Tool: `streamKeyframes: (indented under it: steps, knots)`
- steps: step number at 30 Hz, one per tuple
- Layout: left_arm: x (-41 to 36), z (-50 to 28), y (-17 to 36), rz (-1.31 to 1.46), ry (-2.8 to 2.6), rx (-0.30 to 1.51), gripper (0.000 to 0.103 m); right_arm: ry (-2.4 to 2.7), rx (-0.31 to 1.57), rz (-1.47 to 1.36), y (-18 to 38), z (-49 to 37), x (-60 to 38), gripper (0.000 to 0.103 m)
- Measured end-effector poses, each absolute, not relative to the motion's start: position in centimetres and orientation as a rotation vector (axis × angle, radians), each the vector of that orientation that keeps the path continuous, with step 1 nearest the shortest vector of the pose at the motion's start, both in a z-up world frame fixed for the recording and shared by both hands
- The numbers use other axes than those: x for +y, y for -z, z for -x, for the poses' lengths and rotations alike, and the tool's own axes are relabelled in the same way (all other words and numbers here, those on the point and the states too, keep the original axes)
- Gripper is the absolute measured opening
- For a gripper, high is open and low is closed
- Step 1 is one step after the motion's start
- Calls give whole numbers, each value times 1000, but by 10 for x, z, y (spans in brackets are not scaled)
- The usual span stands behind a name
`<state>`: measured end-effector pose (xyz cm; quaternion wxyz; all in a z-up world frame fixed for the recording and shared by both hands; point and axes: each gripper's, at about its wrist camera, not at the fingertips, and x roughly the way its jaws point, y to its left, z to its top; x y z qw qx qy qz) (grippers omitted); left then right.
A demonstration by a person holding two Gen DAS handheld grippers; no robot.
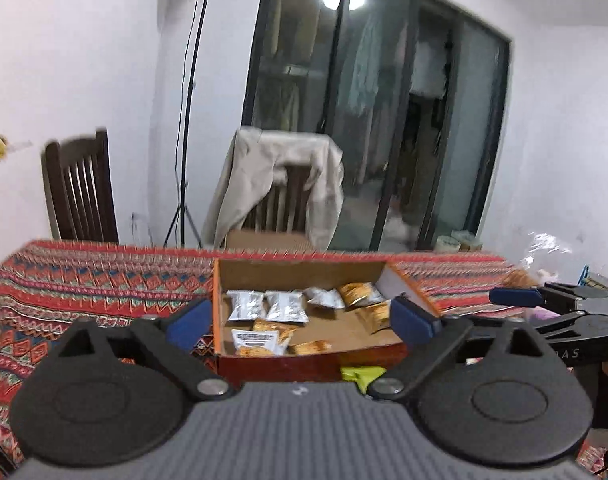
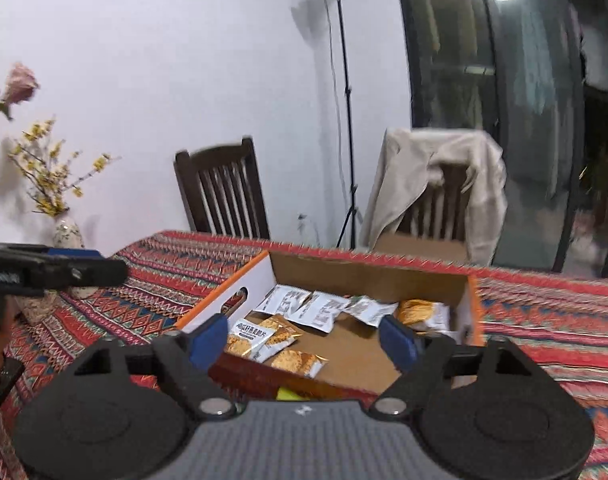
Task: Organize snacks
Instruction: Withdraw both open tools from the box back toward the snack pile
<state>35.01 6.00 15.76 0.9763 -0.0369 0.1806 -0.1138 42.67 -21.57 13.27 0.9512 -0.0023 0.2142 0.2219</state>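
Above the box [image 1: 304, 364] — empty jaws.

Table under red patterned cloth [image 2: 544, 320] carries open cardboard box [image 2: 368, 276], vase [image 2: 68, 233].

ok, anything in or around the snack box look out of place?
Mostly fine. The snack packets lie loose and overlapping in the cardboard box, some face down, not in rows. One yellow-green item sits outside against the box's near wall. Nothing looks spilled or torn.

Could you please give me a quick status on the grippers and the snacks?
Left gripper and right gripper open, empty. Silver and orange snack packets lie in open cardboard box. Nothing blocking.
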Motion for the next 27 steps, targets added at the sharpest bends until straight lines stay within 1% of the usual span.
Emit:
streamKeyframes:
  steps: [3,6,7,8,15,18,23,27]
  knots:
    - [48,-301,-152,64,222,297,103,-428,402,23,-137,-377,-235,93]
    - [35,-259,-137,54,189,278,103,-409,373,43,-134,-332,-251,98]
    - [29,-245,-130,64,183,280,103,-400,367,49,-132,-317,-256,102]
    - [25,-233,-124,74,177,285,103,-386,359,51,-128,-303,-261,103]
    - [-3,-164,-75,65,121,286,103,-318,327,37,-89,-211,-284,103]
    - [-7,-150,-47,40,99,354,103,-296,332,5,-60,-183,-288,103]
    - [-2,-141,-20,74,82,440,103,-289,403,7,-14,-156,-284,103]
    - [2,-139,-18,85,78,441,103,-276,424,30,-1,-149,-276,103]
